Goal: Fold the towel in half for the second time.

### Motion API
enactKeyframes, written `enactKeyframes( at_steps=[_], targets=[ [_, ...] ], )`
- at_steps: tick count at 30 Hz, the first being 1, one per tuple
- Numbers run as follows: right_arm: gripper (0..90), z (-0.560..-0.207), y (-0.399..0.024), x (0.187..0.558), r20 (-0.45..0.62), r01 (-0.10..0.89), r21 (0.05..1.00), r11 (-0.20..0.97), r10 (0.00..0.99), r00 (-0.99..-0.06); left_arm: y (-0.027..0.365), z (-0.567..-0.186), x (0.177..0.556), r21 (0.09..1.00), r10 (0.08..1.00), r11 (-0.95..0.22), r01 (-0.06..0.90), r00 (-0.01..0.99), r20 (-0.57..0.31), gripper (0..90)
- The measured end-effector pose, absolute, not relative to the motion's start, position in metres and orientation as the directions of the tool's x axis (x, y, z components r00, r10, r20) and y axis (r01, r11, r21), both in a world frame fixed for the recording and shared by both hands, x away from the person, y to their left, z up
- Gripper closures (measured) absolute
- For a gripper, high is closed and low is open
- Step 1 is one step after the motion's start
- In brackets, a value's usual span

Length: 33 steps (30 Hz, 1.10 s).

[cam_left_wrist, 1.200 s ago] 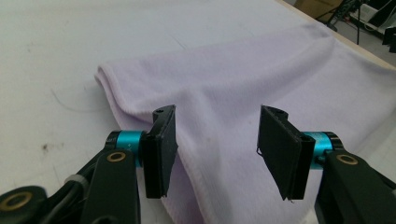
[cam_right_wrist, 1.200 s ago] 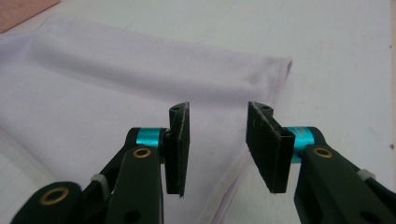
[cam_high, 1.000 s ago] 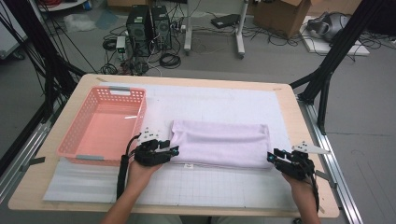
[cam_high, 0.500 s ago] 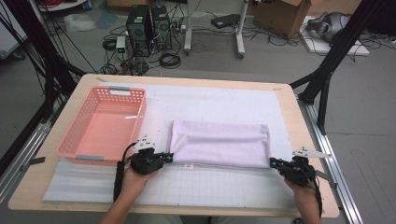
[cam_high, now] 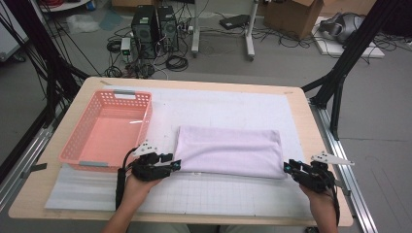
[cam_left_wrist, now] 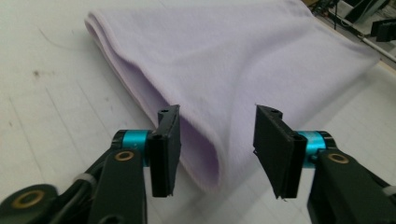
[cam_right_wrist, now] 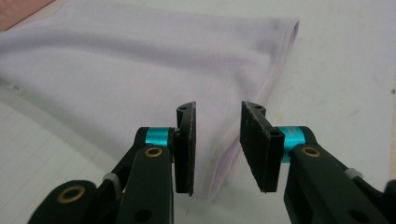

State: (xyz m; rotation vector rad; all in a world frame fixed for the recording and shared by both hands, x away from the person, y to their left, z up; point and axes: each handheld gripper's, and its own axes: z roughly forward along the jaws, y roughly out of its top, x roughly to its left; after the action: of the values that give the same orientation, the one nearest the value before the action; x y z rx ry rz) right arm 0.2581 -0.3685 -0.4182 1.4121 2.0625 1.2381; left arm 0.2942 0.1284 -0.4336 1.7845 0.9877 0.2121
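Note:
A folded lilac towel (cam_high: 228, 151) lies flat on the white gridded mat (cam_high: 218, 194). My left gripper (cam_high: 176, 165) sits at the towel's near left corner. Its jaws have just been opening and now stand open, with the towel's (cam_left_wrist: 224, 65) folded corner lying loose between them, left gripper (cam_left_wrist: 217, 149). My right gripper (cam_high: 287, 167) is at the near right corner. Its jaws have also just been opening and stand open with a narrower gap, right gripper (cam_right_wrist: 217, 149); the towel's (cam_right_wrist: 140, 70) corner edge rests between the pads without being pinched.
An empty pink plastic basket (cam_high: 104, 131) stands on the mat left of the towel, close to my left hand. The table's wooden border (cam_high: 311, 121) runs past the right gripper. Computer towers (cam_high: 153, 24) and cables lie on the floor beyond the table.
The left gripper has drawn back a little toward the near edge, off the towel's corner. The right gripper stays at its corner. The towel lies where it was.

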Motion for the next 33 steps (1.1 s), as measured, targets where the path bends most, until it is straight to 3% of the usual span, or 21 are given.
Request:
enactKeyframes(
  at_steps=[5,9,19,23,27,33],
  targets=[
    [65.7,-0.427,-0.355,0.267,0.152,0.583,0.794,0.173,0.872,-0.465,0.121,-0.428,0.318,0.864,0.739,-0.093,0.495,0.616,-0.273,50.5],
    [65.6,-0.426,-0.354,0.267,0.146,0.577,0.797,0.18,0.869,-0.473,0.115,-0.427,0.343,0.862,0.769,-0.094,0.498,0.587,-0.255,55.6],
    [65.1,-0.426,-0.354,0.268,0.15,0.574,0.797,0.188,0.859,-0.489,0.101,-0.438,0.389,0.832,0.816,-0.168,0.528,0.548,-0.183,56.2],
    [64.4,-0.427,-0.352,0.269,0.148,0.576,0.793,0.199,0.854,-0.499,0.093,-0.445,0.396,0.816,0.833,-0.21,0.539,0.535,-0.14,63.9],
    [63.8,-0.427,-0.353,0.269,0.151,0.579,0.791,0.197,0.854,-0.498,0.087,-0.448,0.396,0.824,0.84,-0.241,0.512,0.535,-0.087,85.0],
    [63.3,-0.428,-0.355,0.269,0.153,0.58,0.793,0.187,0.859,-0.488,0.095,-0.443,0.4,0.855,0.901,-0.122,0.504,0.417,-0.117,86.3]
  ],
)
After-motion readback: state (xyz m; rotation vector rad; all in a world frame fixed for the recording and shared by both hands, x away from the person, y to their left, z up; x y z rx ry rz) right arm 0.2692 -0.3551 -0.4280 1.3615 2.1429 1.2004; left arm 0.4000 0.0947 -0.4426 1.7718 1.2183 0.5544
